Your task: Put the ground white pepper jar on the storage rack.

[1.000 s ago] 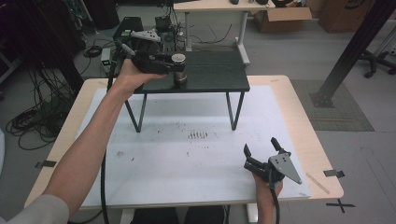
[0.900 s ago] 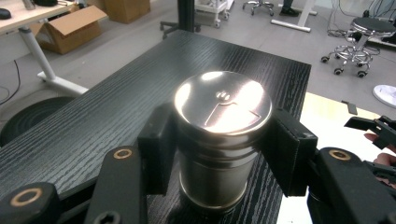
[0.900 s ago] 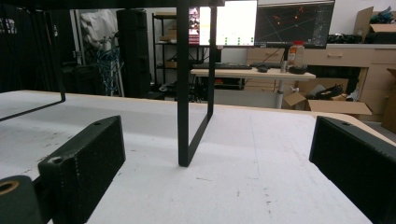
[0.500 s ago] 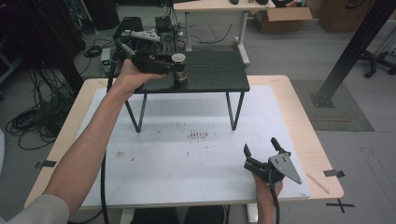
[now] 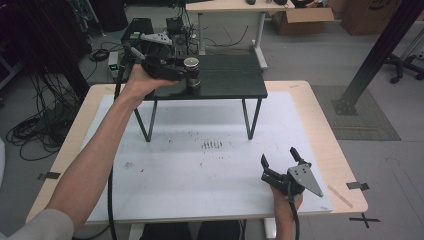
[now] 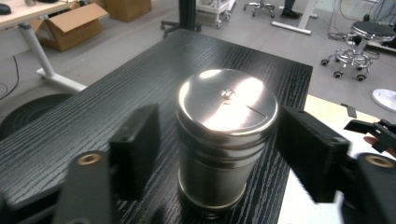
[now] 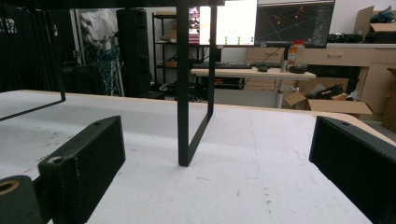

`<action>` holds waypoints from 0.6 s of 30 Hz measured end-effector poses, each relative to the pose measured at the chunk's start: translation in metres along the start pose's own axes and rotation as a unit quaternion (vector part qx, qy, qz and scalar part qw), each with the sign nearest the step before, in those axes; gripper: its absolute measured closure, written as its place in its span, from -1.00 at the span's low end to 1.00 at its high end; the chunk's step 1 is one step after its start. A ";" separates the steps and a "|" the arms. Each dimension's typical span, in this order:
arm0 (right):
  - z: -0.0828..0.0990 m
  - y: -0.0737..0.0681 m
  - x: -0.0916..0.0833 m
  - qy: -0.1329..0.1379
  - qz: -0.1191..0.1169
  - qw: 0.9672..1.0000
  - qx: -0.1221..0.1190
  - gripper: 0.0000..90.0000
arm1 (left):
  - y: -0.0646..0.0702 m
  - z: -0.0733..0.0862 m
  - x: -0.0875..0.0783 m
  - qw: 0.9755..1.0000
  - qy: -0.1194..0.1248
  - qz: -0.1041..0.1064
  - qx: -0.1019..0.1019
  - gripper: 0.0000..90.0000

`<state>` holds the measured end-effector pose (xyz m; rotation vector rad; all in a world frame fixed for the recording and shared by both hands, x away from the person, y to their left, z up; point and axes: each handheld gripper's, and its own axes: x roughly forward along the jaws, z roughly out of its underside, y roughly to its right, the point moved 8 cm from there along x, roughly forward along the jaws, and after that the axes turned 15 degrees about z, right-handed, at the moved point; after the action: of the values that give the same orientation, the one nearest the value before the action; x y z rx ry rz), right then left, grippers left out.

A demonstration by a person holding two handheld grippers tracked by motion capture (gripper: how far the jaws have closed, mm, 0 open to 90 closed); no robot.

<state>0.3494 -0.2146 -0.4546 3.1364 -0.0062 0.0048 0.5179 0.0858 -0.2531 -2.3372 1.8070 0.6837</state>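
My left claw (image 6: 217, 154) apart around steel canister (image 6: 226, 140) on black shelf (image 5: 235, 75); uneven closing could topple it (near edge). Right claw (image 5: 280, 165) apart, idle over surface (image 5: 200, 170).

One desk (image 5: 320, 130) here, pale wood rim, with one white mat (image 5: 200, 165) laid over it. On that, one small black stand (image 5: 235, 80) — two legs plainly seen from the high view. One metal tin (image 5: 191, 70) up on the stand, a single lidded cylinder, bright on top in the left gripper view (image 6: 226, 140). Two hand-held grippers: the left hand-held gripper (image 5: 187, 74) at the tin, the right hand-held gripper (image 5: 279, 159) down near the desk's front edge. Two forearms in from the bottom. Off the desk: one second table at the back, two cardboard boxes beside it, and two lit monitors in the right gripper view.
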 end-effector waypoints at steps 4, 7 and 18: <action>0.000 0.000 0.000 0.000 0.000 1.000 0.000 -0.93 | -0.001 -0.001 0.000 1.000 0.007 0.000 -0.011 -0.60; 0.000 0.000 0.000 0.000 0.000 1.000 0.000 -0.93 | -0.001 -0.002 0.000 1.000 0.011 -0.009 -0.018 -0.83; 0.000 0.000 0.000 0.001 0.000 1.000 0.000 -0.93 | 0.004 -0.004 -0.004 1.000 0.013 -0.019 -0.007 -0.99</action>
<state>0.3493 -0.2146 -0.4546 3.1365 -0.0061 0.0064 0.5147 0.0863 -0.2469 -2.3947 1.7688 0.6654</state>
